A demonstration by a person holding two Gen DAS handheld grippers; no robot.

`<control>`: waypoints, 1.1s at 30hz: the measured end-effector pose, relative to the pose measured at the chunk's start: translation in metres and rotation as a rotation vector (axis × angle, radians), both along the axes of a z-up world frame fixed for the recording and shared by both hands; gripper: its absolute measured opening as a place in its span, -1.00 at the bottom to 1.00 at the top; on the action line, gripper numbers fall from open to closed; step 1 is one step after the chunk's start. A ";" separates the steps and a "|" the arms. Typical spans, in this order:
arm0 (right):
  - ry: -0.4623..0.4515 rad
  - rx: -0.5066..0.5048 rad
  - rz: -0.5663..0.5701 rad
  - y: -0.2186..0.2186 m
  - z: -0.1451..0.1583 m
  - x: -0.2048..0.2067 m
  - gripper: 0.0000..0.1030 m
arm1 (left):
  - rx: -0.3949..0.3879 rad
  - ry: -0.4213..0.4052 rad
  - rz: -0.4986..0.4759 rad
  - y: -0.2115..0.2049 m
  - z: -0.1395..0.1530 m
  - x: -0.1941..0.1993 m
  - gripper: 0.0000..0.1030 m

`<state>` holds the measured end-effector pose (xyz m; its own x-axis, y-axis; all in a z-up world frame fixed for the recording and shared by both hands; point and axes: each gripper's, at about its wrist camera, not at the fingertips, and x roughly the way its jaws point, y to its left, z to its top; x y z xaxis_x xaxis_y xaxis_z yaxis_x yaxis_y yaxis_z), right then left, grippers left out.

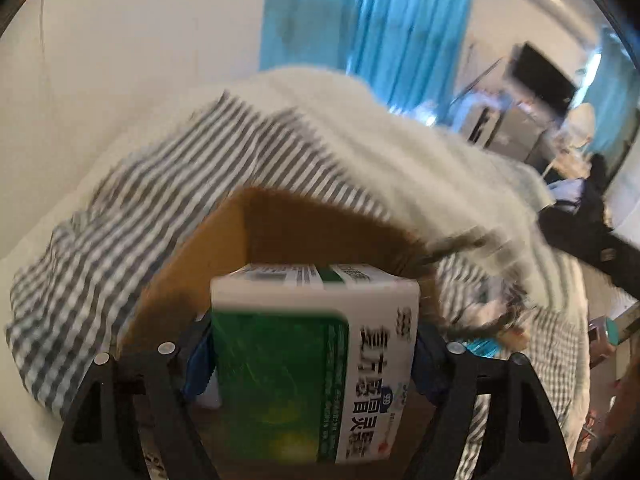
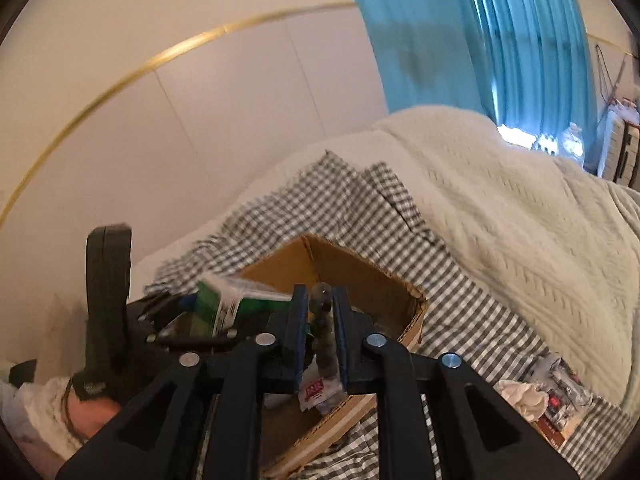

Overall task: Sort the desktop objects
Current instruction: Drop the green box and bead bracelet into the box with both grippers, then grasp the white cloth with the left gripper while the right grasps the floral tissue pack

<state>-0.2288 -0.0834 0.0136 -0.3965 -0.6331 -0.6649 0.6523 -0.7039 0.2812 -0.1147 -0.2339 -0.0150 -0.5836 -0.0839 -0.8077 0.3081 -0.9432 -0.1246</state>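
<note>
My left gripper (image 1: pixel 314 354) is shut on a green and white medicine box (image 1: pixel 316 364) and holds it over an open cardboard box (image 1: pixel 280 228). The right wrist view shows the same medicine box (image 2: pixel 236 300) in the left gripper (image 2: pixel 192 308) above the cardboard box (image 2: pixel 360 276). My right gripper (image 2: pixel 320 320) is shut on a small clear bag of dark round pieces (image 2: pixel 323 332) with a red and white label, also over the cardboard box.
The cardboard box sits on a bed with a grey checked sheet (image 2: pixel 344 200) and a white knitted blanket (image 2: pixel 500 208). Crumpled wrappers and papers (image 2: pixel 548 396) lie on the sheet to the right. A white wall and blue curtains (image 2: pixel 480 40) stand behind.
</note>
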 end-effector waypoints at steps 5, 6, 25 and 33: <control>0.064 0.024 -0.093 0.031 0.001 0.007 0.11 | -0.039 -0.058 0.016 0.005 -0.010 -0.003 0.91; 0.075 0.034 -0.115 0.036 0.003 0.007 0.11 | -0.043 -0.052 0.016 0.006 -0.006 0.002 0.91; 0.016 0.151 -0.503 0.265 -0.069 -0.008 0.34 | -0.141 0.031 -0.414 0.235 -0.031 -0.054 1.00; -0.033 0.168 -0.437 0.281 -0.143 -0.034 0.40 | -0.065 -0.037 -0.355 0.250 -0.111 -0.095 1.00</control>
